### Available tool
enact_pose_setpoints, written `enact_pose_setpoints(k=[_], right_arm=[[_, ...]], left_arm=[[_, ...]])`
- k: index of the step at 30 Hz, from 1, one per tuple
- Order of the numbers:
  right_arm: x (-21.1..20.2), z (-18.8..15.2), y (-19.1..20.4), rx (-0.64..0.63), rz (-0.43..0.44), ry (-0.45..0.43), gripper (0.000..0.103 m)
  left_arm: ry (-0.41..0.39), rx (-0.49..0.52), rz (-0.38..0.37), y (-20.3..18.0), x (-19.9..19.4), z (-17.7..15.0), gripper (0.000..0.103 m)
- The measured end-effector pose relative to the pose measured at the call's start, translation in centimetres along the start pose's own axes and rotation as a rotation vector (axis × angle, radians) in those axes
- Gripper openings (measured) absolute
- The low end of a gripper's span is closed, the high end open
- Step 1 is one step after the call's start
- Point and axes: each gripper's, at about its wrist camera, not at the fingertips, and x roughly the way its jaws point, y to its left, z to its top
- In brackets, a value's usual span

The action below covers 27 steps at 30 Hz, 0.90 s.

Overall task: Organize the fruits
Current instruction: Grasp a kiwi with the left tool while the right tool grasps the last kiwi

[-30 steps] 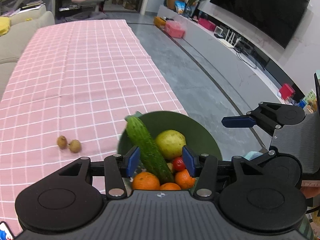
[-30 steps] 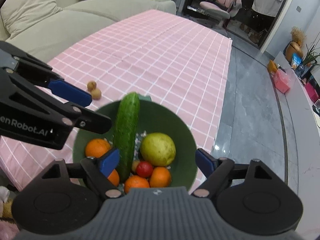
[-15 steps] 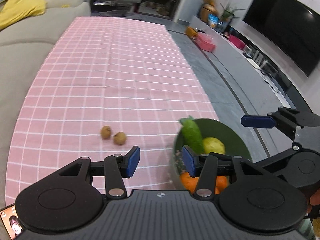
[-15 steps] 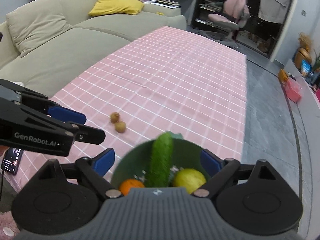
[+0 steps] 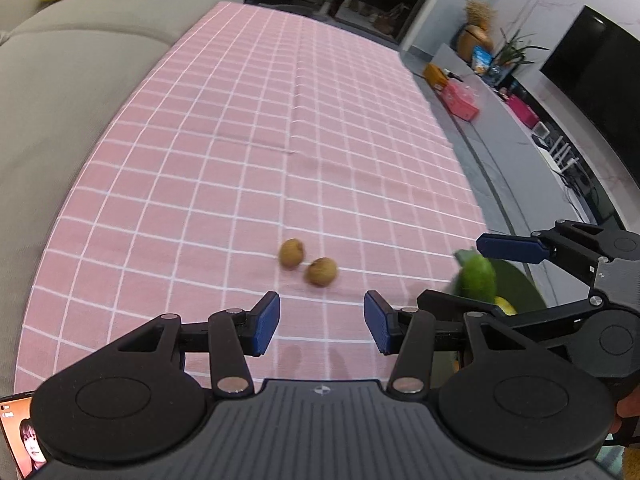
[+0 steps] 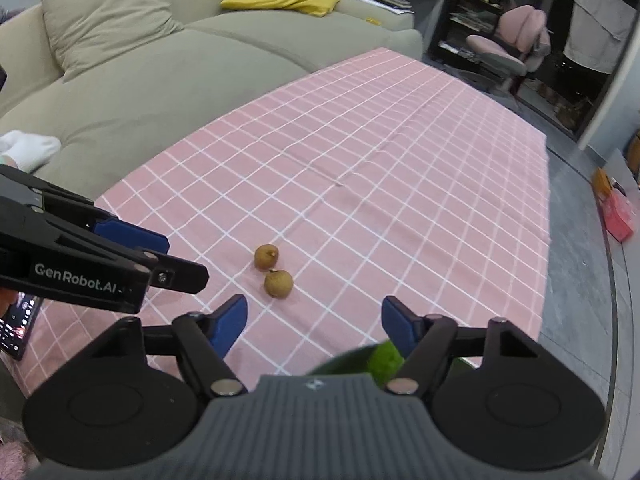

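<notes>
Left gripper [image 5: 320, 322] is released, fingers apart around nothing. Just ahead on the tabletop [image 5: 280, 128] lie two longans [image 5: 308, 263], touching: light, round, thin-shelled, prone to roll; pinch each gently across its middle. Right gripper [image 6: 314, 322] is empty, jaws closing.
</notes>
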Motion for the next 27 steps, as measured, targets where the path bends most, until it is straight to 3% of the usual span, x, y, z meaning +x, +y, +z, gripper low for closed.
enact_pose_setpoints(k=[4,6,11,14,16,24,27], right_arm=[[2.2,0.3,0.5,-0.028,0.024,0.039,0.057],[3.4,0.4,0.5,-0.038,0.034,0.060,0.048],[5.8,0.6,0.3,-0.049,0.061,0.096,0.047],[7.2,0.9,0.3,-0.056,0.085,0.118,0.038],[8.1,1.1,0.4,-0.068,0.101,0.130,0.038],[11.1,2.2,1.0,-0.082,0.147,0.154,0.037],[12.0,2.4,1.1,-0.075,0.159,0.173,0.029]], left_arm=[[0.017,-0.016,-0.011,1.2,1.4,-0.2,0.048],[0.028,-0.027,-0.023,1.8,2.2,-0.3,0.046],[0.042,-0.046,-0.026,2.6,4.0,-0.5,0.039],[0.030,-0.050,-0.035,2.9,4.5,0.0,0.036],[0.026,-0.050,-0.031,3.0,4.8,0.5,0.034],[0.032,-0.077,-0.031,4.0,5.9,1.4,0.033],[0.034,-0.079,-0.033,4.1,6.3,1.6,0.033]])
